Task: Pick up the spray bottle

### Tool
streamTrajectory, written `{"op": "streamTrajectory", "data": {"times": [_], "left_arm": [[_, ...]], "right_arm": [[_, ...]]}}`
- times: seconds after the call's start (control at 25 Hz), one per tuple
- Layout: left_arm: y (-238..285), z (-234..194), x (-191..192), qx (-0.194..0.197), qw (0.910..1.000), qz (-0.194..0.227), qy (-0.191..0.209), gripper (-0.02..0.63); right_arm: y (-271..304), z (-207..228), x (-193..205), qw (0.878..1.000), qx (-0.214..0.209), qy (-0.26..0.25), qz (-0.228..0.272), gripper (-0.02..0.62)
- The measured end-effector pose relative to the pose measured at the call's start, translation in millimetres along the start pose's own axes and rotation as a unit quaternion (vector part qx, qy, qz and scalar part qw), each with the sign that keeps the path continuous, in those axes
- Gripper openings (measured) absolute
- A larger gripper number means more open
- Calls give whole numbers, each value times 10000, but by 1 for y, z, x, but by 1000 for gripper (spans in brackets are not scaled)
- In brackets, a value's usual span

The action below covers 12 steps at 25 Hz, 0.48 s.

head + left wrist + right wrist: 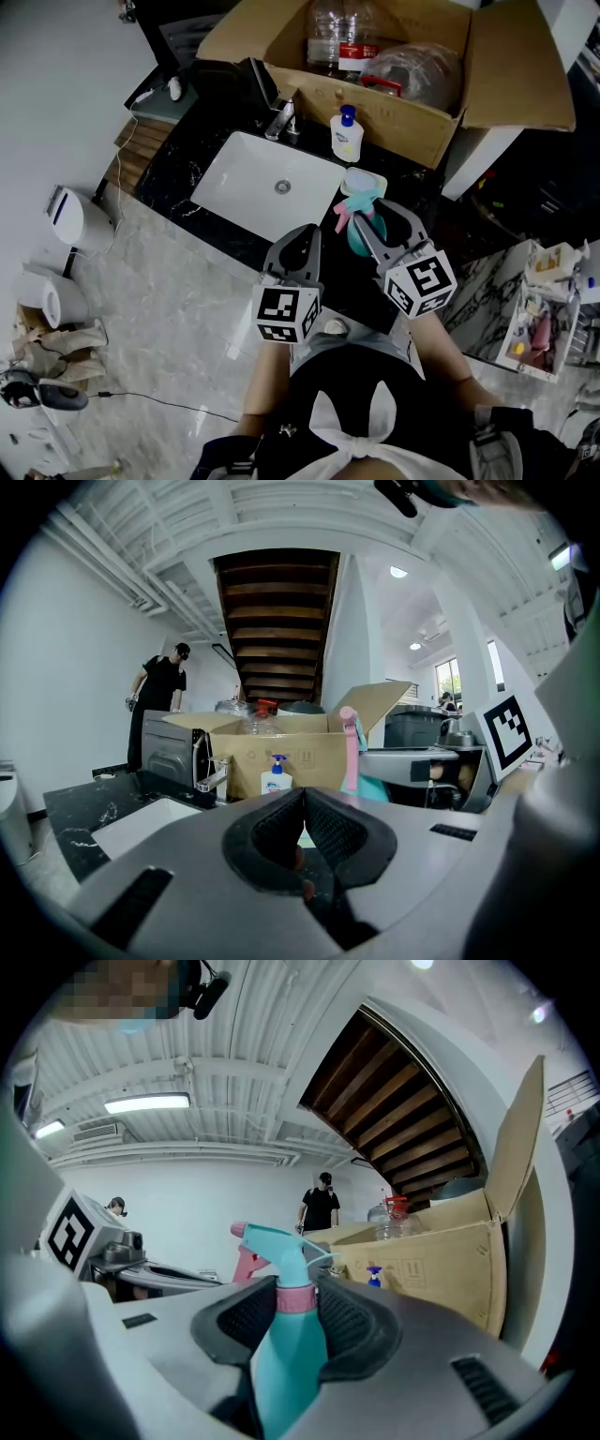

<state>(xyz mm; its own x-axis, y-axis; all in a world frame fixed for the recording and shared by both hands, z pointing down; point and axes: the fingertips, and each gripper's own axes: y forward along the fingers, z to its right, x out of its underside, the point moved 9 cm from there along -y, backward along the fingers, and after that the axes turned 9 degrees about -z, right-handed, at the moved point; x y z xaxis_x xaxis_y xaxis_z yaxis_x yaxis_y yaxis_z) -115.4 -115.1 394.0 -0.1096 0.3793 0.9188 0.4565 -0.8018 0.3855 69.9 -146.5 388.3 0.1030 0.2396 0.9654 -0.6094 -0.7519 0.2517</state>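
Matt grey shells are seen on the left gripper (304, 236) and the right gripper (382, 217), each lined with black ribbed pads (277, 831) and topped by a cube (287, 314) printed with black-and-white square markers. Black clothing (281, 442) is worn by the person, with a white bow-shaped piece (352, 424) at the front.

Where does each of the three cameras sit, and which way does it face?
Head view: on the person's head, facing steeply down at the sink; shows left gripper, right gripper, the person's torso.
Left gripper view: on that gripper, facing along its shut jaws toward the cardboard box.
Right gripper view: on that gripper, facing along jaws clamped on the spray bottle.
Shared: all show that bottle and box.
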Motion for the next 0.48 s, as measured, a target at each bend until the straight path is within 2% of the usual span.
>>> {"op": "streamTrajectory", "data": {"times": [0.48], "left_arm": [[-2, 3, 1, 30, 10000, -10, 21, 28]], "right_arm": [[-14, -4, 1, 9999, -35, 56, 99, 141]]}}
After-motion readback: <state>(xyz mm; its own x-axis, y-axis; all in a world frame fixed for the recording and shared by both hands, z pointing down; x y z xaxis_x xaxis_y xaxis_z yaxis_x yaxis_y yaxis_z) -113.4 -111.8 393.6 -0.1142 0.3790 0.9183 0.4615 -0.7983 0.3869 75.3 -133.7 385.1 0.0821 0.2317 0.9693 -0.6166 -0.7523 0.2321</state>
